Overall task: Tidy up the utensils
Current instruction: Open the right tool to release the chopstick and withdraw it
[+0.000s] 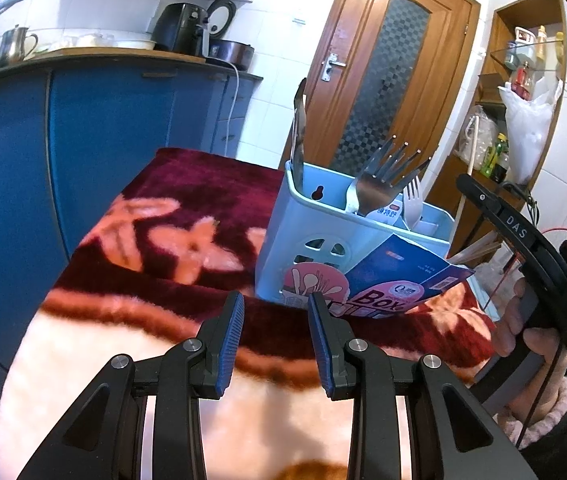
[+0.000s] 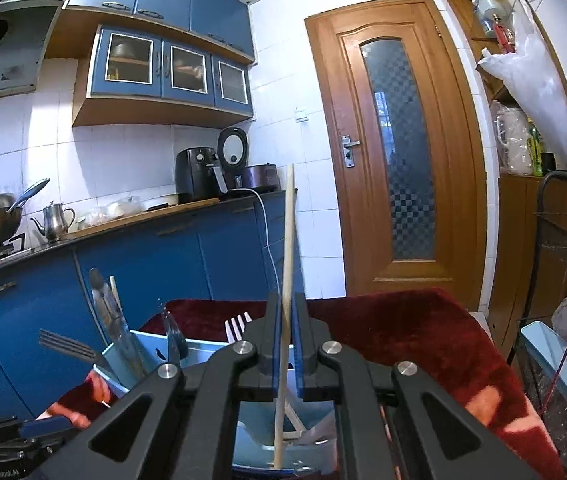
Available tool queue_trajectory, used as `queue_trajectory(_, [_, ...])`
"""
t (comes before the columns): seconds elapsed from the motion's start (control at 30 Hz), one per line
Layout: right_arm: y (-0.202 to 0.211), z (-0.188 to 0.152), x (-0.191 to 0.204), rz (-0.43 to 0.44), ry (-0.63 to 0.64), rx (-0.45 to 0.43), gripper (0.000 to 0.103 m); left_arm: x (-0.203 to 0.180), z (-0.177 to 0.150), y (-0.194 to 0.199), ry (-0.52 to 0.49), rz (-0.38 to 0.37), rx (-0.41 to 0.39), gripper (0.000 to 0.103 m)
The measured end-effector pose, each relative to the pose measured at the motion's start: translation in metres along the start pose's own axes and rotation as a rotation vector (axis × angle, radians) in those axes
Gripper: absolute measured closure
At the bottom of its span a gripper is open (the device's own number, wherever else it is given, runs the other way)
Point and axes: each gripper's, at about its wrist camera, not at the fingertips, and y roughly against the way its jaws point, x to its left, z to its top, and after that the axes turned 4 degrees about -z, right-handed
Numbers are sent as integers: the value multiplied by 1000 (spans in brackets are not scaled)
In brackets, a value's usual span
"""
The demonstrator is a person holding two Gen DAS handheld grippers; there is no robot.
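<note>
Your right gripper [image 2: 287, 308] clamps a wooden chopstick [image 2: 288, 240], near-upright, lower end inside the blue utensil holder [image 1: 303, 236]. Left gripper [image 1: 275, 300] hovers part-open, empty. The holder's label reads "Box".

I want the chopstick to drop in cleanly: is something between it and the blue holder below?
Nothing visible blocks it. The right tongs are shut on the wooden chopstick, nearly upright, and its lower end already reaches down into an open compartment of the blue holder, with another stick leaning beside it. The forks stand in other compartments.
</note>
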Motion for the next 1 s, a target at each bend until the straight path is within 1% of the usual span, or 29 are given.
queue_trajectory(0.1, [-1,-1,1,17,16,28,96,0,0,0,1,3,1,69])
queue_trajectory(0.17, [0,0,1,16,17,27,96,0,1,-1,-1,1,2,69])
queue_trajectory(0.3, [0,9,-1,-17,4,-23,97,-1,1,-2,-6,-5,3,69])
queue_trajectory(0.53, [-8,23,-7,-37,-70,-95,97,1,2,-2,-5,-1,3,69])
queue_trajectory(0.6, [-10,25,-4,-40,-66,-114,97,1,2,-2,-3,-1,3,69])
queue_trajectory(0.67, [-14,24,-1,-53,-51,-108,97,1,3,-3,-3,-2,3,69])
queue_trajectory(0.8, [-20,10,5,-51,1,-15,95,0,3,-3,-5,-8,4,69])
queue_trajectory(0.87, [-18,4,6,-44,12,12,91,0,3,-3,-3,-7,5,69])
queue_trajectory(0.93, [-11,2,4,-26,2,27,67,-1,3,-2,-1,-5,5,69])
queue_trajectory(1.0, [-3,4,1,-3,-11,22,62,-2,3,0,0,-4,2,69])
